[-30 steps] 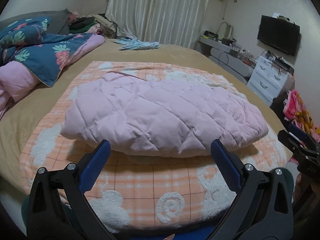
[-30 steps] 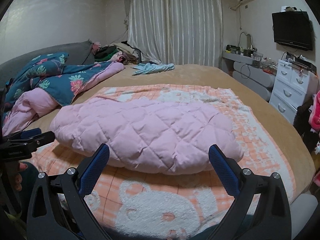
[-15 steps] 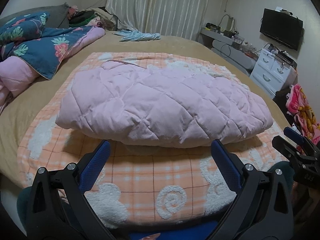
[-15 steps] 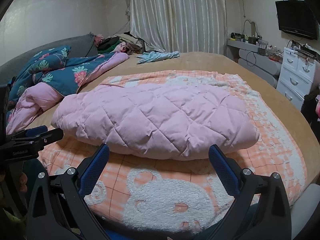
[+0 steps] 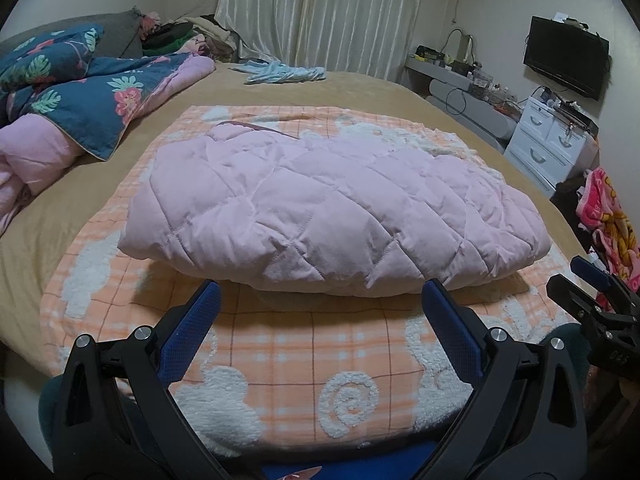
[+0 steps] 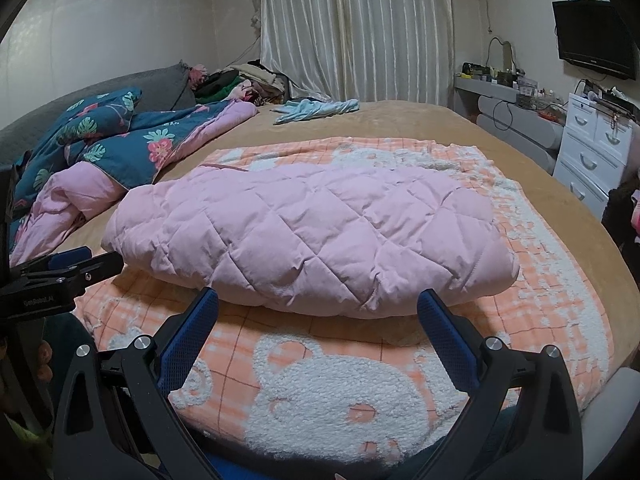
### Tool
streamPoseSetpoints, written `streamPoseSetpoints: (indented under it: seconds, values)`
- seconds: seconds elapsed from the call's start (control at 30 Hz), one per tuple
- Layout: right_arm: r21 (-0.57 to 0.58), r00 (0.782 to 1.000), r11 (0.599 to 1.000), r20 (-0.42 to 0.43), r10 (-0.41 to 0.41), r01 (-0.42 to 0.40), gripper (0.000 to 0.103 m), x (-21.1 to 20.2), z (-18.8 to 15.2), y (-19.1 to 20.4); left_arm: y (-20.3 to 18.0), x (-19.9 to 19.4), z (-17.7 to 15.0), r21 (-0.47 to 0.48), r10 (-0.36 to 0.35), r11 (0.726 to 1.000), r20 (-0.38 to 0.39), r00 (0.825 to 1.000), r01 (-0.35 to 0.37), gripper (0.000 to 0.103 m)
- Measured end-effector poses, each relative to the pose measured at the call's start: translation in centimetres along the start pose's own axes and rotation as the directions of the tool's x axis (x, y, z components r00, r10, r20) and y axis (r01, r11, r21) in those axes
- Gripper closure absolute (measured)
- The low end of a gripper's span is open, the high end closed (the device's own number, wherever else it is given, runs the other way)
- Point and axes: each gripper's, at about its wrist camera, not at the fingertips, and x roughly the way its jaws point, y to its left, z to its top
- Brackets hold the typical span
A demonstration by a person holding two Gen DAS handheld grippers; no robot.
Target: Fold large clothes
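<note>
both tools, left tool (image 5: 320,304) and right tool (image 6: 318,306), gaped wide, holding nothing; the pink quilted garment (image 5: 332,212) lay at twelve o'clock on the orange blanket (image 5: 280,360); its puffy slick bulk risked springing open or dragging the blanket.

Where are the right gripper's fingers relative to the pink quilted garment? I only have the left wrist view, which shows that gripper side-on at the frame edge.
Observer: The right gripper is open and empty, its fingers spread just short of the pink quilted garment's near edge.
Operator: What lies beneath it?
Observer: A white bear figure on the orange checked blanket, directly in front of the fingers.
Operator: Is my gripper visible there?
Observer: Yes. The left gripper shows side-on at the left edge, beside the garment's left end, with "GenRobot.AI" printed on its body.
</note>
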Motion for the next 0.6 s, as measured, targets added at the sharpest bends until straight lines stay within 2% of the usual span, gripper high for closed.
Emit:
streamPoseSetpoints:
  seconds: [0.6]
  values:
    - [-0.003, 1.000, 1.000, 0.002, 0.000, 0.000, 0.004, -0.11, 0.02, -0.11, -0.12, -0.22, -0.01, -0.003, 0.003, 1.000, -0.006, 1.000, -0.003, 0.009]
